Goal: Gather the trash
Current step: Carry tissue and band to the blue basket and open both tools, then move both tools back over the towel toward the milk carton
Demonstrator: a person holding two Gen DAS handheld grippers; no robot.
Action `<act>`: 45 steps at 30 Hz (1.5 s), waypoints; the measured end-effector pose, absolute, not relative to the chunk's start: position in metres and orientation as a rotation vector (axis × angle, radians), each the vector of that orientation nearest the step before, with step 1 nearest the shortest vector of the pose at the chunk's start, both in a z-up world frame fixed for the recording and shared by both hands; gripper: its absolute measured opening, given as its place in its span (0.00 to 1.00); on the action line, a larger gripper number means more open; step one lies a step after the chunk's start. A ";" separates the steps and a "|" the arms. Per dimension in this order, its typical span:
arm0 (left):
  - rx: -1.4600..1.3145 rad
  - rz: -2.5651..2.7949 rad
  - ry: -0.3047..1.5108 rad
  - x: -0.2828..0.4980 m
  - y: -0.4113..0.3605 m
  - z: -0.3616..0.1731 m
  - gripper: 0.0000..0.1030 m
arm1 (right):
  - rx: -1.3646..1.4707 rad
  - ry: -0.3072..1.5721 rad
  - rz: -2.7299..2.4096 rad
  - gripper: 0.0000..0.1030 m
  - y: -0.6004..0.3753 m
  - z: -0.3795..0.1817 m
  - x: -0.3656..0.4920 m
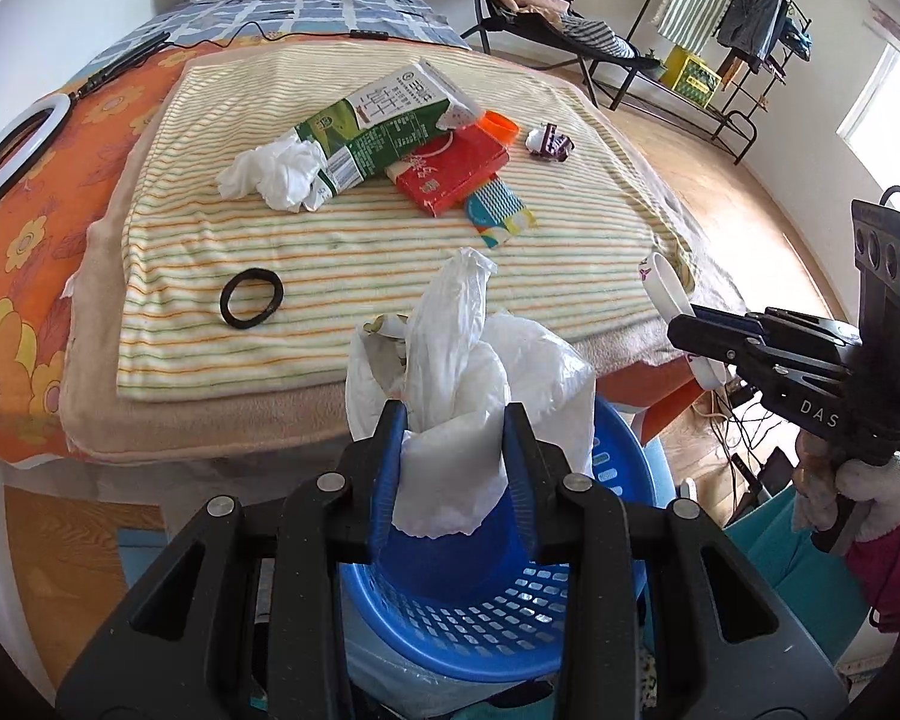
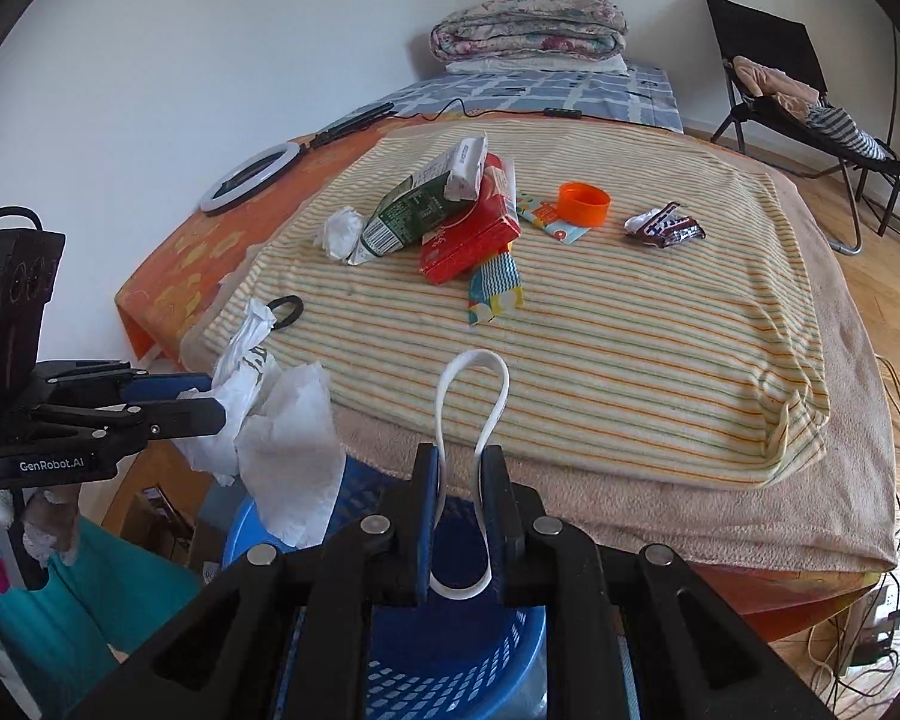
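Left gripper [image 1: 453, 450] pinched a crumpled white tissue [image 1: 450, 360] directly above the blue basket [image 1: 468, 618]. Right gripper [image 2: 461, 516] was pressed onto a white band [image 2: 471, 408], also above the basket. Beyond the basket, on the striped cloth [image 2: 630, 330]: green carton [image 2: 420, 204], red box [image 2: 468, 234], orange cap [image 2: 583, 202], black ring [image 1: 252, 296].

Ahead of each hand-held gripper: one milk carton [image 2: 427, 204], one red box [image 2: 471, 234], one orange cap [image 2: 583, 203], one black ring [image 2: 286, 311], one blue basket [image 1: 498, 618].
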State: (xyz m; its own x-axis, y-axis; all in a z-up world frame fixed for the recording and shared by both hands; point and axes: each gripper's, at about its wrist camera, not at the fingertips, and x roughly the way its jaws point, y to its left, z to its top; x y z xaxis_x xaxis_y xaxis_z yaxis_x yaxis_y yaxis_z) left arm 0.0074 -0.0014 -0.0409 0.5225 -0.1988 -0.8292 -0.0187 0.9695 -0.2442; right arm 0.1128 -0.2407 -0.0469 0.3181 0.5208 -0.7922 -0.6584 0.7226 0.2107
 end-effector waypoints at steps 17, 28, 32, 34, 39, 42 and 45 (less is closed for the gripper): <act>-0.220 -0.131 1.192 -0.021 -0.026 -0.114 0.31 | -0.225 1.086 0.803 0.16 -0.243 -0.100 0.073; -0.189 -0.127 1.226 -0.018 -0.035 -0.125 0.37 | -0.255 1.108 0.804 0.40 -0.237 -0.112 0.070; -0.194 -0.120 1.228 -0.017 -0.033 -0.125 0.37 | -0.267 1.102 0.792 0.58 -0.235 -0.112 0.070; -0.193 -0.117 1.227 -0.017 -0.032 -0.125 0.37 | -0.272 1.091 0.785 0.66 -0.234 -0.111 0.070; -0.196 -0.107 1.218 -0.015 -0.030 -0.123 0.52 | -0.271 1.078 0.773 0.78 -0.234 -0.108 0.070; -0.193 -0.100 1.208 -0.014 -0.029 -0.121 0.53 | -0.265 1.076 0.765 0.80 -0.236 -0.107 0.072; -0.197 -0.095 1.204 -0.013 -0.028 -0.120 0.53 | -0.256 1.074 0.758 0.83 -0.237 -0.106 0.074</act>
